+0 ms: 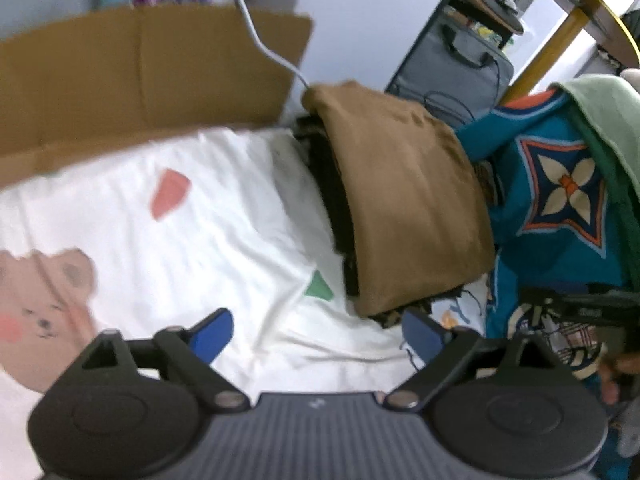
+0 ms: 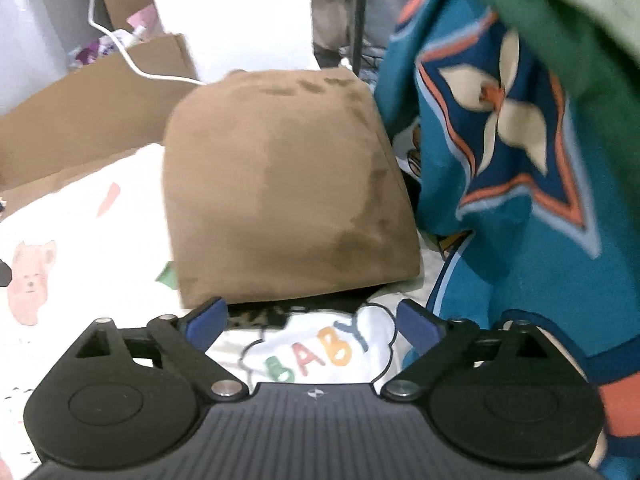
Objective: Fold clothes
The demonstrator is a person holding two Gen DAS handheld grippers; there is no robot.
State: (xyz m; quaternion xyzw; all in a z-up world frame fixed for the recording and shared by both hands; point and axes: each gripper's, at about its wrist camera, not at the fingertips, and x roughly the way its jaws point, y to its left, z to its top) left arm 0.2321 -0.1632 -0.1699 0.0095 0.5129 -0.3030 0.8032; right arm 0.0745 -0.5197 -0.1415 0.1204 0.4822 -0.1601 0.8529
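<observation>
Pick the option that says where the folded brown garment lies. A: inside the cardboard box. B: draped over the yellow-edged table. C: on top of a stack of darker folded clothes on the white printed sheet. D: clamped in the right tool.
C: the folded brown garment rests on a stack of darker folded clothes on the white printed sheet, with both tools open and holding nothing.
</observation>
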